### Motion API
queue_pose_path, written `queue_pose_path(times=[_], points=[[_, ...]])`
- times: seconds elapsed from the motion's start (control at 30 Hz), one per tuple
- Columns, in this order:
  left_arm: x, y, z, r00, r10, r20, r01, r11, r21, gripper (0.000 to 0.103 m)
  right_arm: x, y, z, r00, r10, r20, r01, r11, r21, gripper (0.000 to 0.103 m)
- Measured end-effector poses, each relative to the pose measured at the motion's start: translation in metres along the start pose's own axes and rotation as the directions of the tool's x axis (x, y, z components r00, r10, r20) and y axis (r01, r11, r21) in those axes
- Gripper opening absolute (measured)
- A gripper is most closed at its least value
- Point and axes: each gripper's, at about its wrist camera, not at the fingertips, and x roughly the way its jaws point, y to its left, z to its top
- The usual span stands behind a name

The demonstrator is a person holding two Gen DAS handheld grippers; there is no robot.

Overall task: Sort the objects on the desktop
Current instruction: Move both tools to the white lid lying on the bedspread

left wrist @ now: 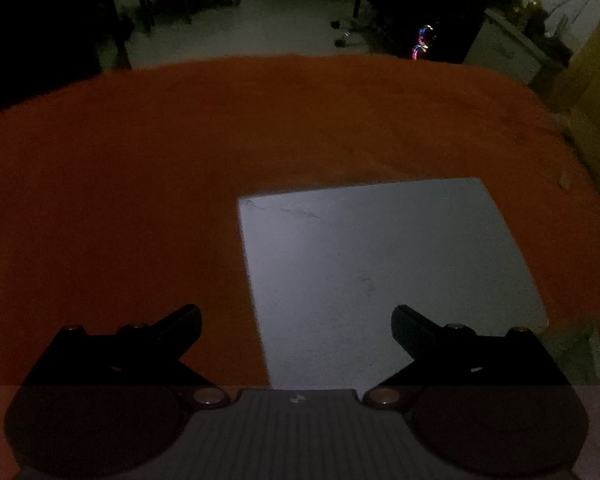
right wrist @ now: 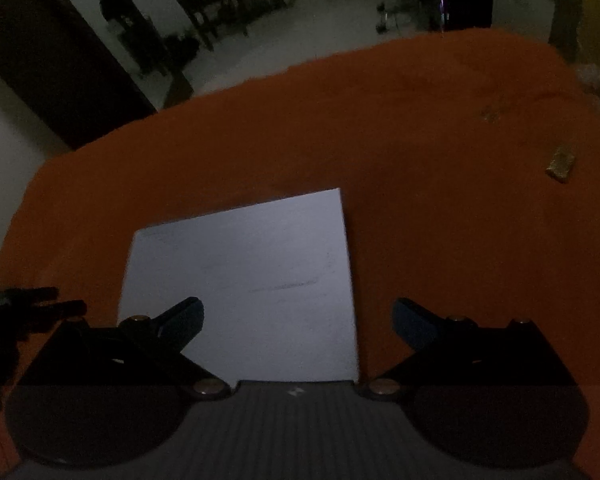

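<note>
A pale grey flat sheet [left wrist: 380,272] lies on an orange tablecloth [left wrist: 140,160]; the right wrist view shows the same sheet [right wrist: 252,280] on the cloth [right wrist: 440,220]. My left gripper [left wrist: 296,328] hangs open above the sheet's left edge, holding nothing. My right gripper [right wrist: 298,320] is open too, above the sheet's near right part, and is empty. A small tan block [right wrist: 561,164] rests on the cloth far to the right, also visible as a small tan block [left wrist: 565,180] at the left view's right edge. The light is very dim.
A dark object [right wrist: 24,304], possibly the other gripper, pokes in at the left edge of the right wrist view. Beyond the table's far edge are a pale floor [left wrist: 260,28], dark furniture [left wrist: 432,20] and yellowish boxes [left wrist: 596,92].
</note>
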Motion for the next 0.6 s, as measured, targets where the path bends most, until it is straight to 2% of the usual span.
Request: queue_pose_path(times=[0.07, 0.13, 0.27, 0.4, 0.43, 0.47, 0.6], points=[[0.019, 0.003, 0.004, 1.0, -0.023, -0.008, 0.023, 1.0, 0.019, 0.103, 0.02, -0.005, 0.018, 1.0, -0.011, -0.021, 0.011, 1.0, 0.01, 0.103], [0.038, 0.003, 0.008, 1.0, -0.011, -0.018, 0.011, 0.999, 0.041, 0.103, 0.047, -0.009, 0.035, 0.997, -0.002, -0.074, 0.002, 1.0, 0.007, 0.103], [0.069, 0.006, 0.018, 0.999, 0.011, -0.044, -0.011, 1.0, -0.002, 0.103, 0.095, -0.01, 0.056, 0.993, -0.021, -0.113, 0.016, 0.999, -0.048, 0.103], [0.09, -0.001, 0.029, 0.992, 0.117, -0.049, -0.115, 0.993, 0.031, 0.102, 0.138, -0.01, 0.059, 0.985, -0.031, -0.168, 0.009, 0.992, -0.129, 0.103], [0.096, -0.001, 0.031, 0.991, 0.125, -0.052, -0.122, 0.991, 0.048, 0.102, 0.147, -0.009, 0.059, 0.984, -0.035, -0.177, 0.007, 0.988, -0.153, 0.103], [0.101, 0.002, 0.032, 0.992, 0.116, -0.054, -0.113, 0.992, 0.048, 0.102, 0.155, -0.009, 0.059, 0.982, -0.037, -0.184, 0.004, 0.984, -0.176, 0.103], [0.119, 0.025, 0.037, 0.995, 0.047, -0.083, -0.053, 0.996, -0.073, 0.102, 0.176, -0.009, 0.053, 0.979, -0.04, -0.199, -0.006, 0.974, -0.228, 0.103]])
